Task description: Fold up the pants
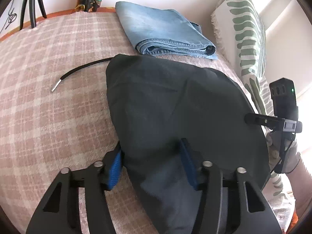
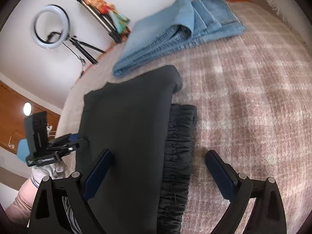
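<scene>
Dark pants (image 1: pixel 175 107) lie on a pink plaid bedspread (image 1: pixel 48 78), with a black drawstring (image 1: pixel 78 72) trailing out to the left. My left gripper (image 1: pixel 152 156) has its blue-padded fingers (image 1: pixel 115 167) spread apart with a fold of the pants between them. In the right wrist view the pants (image 2: pixel 126 126) lie folded over, with the gathered elastic waistband (image 2: pixel 179 156) showing beneath. My right gripper (image 2: pixel 158 161) is wide open over the waistband edge. The left gripper (image 2: pixel 64 144) shows at the pants' left edge there, and the right gripper (image 1: pixel 273 120) at their right edge in the left wrist view.
Folded light blue jeans (image 1: pixel 165 33) lie at the far side of the bed, also in the right wrist view (image 2: pixel 175 31). A leaf-patterned pillow (image 1: pixel 247 29) stands at the right. A ring light on a tripod (image 2: pixel 51 27) stands beyond the bed.
</scene>
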